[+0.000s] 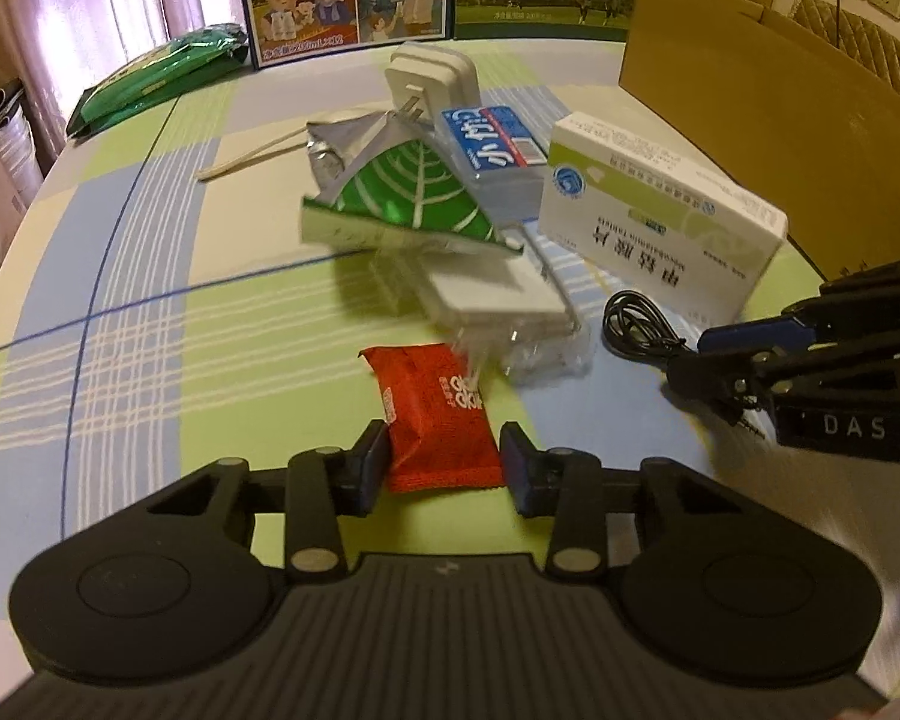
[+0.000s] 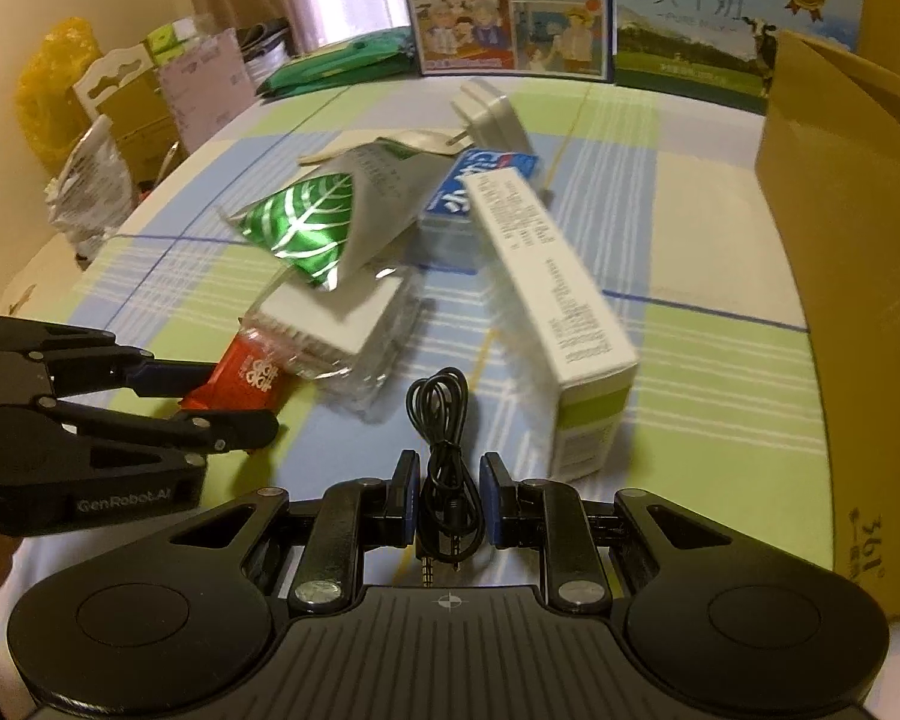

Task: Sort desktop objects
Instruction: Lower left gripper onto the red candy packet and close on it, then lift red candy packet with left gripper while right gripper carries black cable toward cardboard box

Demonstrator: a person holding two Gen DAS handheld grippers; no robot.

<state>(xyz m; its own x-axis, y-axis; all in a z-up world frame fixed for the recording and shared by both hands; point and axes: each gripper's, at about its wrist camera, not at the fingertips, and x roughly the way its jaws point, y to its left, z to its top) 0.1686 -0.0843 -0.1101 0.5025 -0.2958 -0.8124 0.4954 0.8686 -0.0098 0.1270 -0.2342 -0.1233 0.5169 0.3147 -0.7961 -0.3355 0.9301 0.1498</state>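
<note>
The left gripper (image 1: 444, 459) straddles the near end of a red foil snack packet (image 1: 435, 414), its long axis running away; jaws apart, not gripping. On its right, the right gripper (image 2: 449, 495) brackets a coiled black audio cable (image 2: 444, 456), unpinched.

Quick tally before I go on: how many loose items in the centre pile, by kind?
Snack packets: 2, the red packet and the green leaf pouch
Boxes: 2, the medicine box and the blue box
Electrical: 2, the black cable and the white plug
Clear-wrapped pack: 1
Wooden stick: 1
Total: 8
</note>
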